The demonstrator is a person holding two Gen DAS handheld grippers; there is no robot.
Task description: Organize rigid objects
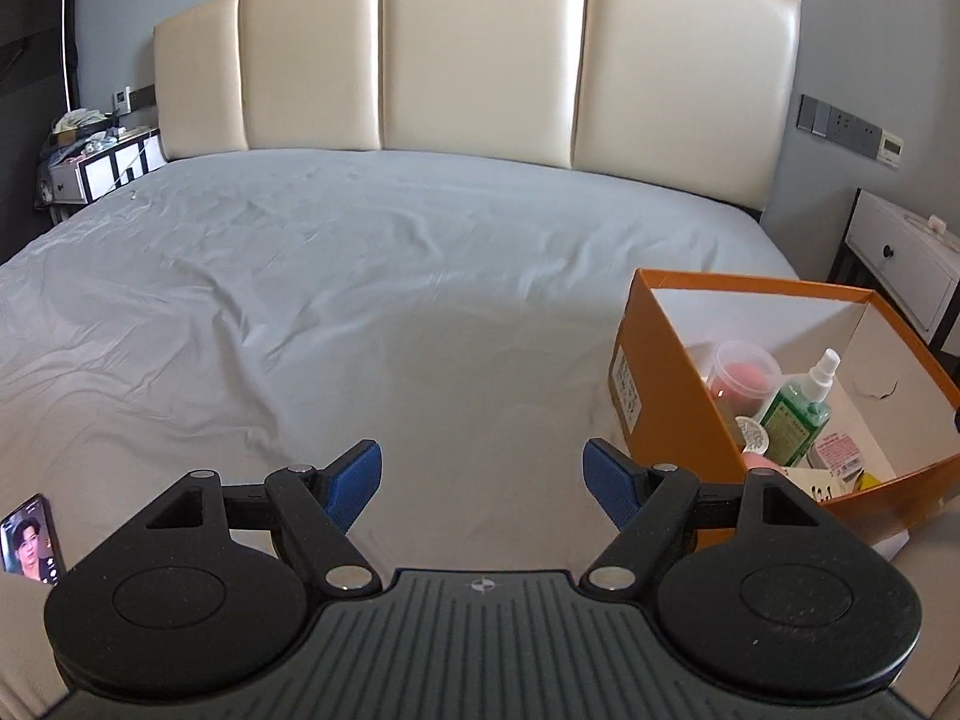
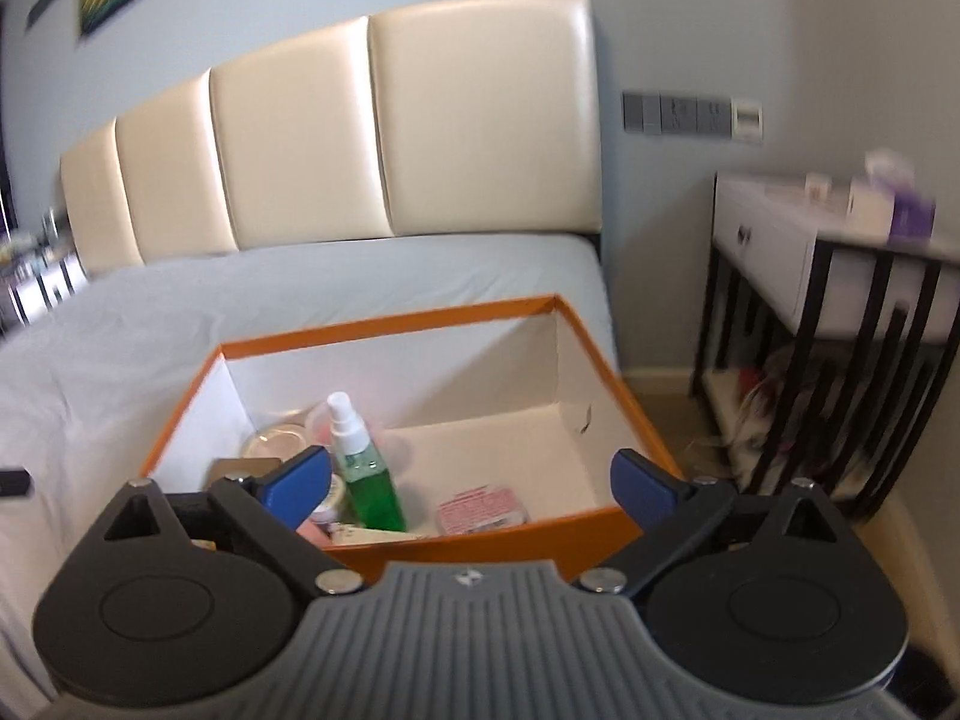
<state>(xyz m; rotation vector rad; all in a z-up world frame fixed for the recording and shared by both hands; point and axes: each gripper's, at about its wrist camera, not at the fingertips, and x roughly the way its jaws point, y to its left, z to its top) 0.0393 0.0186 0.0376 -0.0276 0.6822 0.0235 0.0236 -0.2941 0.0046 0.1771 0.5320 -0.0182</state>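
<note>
Orange box [image 2: 420, 546] sat at the bed's [image 1: 300, 276] near right corner, holding green spray bottle [image 2: 360, 468], jar [image 1: 741, 375] and packets. Left gripper [image 1: 482, 474] and right gripper [image 2: 471, 489] both gaped wide, empty. Sorting seemed nearly finished; phone [image 1: 31, 537] remained out, near left.

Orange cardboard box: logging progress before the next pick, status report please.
Left hand-held gripper open, empty. Right hand-held gripper open, empty. Orange cardboard box on bed, holds green spray bottle. Nothing in the way.

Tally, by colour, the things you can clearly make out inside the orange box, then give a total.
Green: 1, spray bottle
Pink: 2, sponge in clear tub, printed packet
White: 1, round lid
Total: 4; others are partly hidden.
</note>
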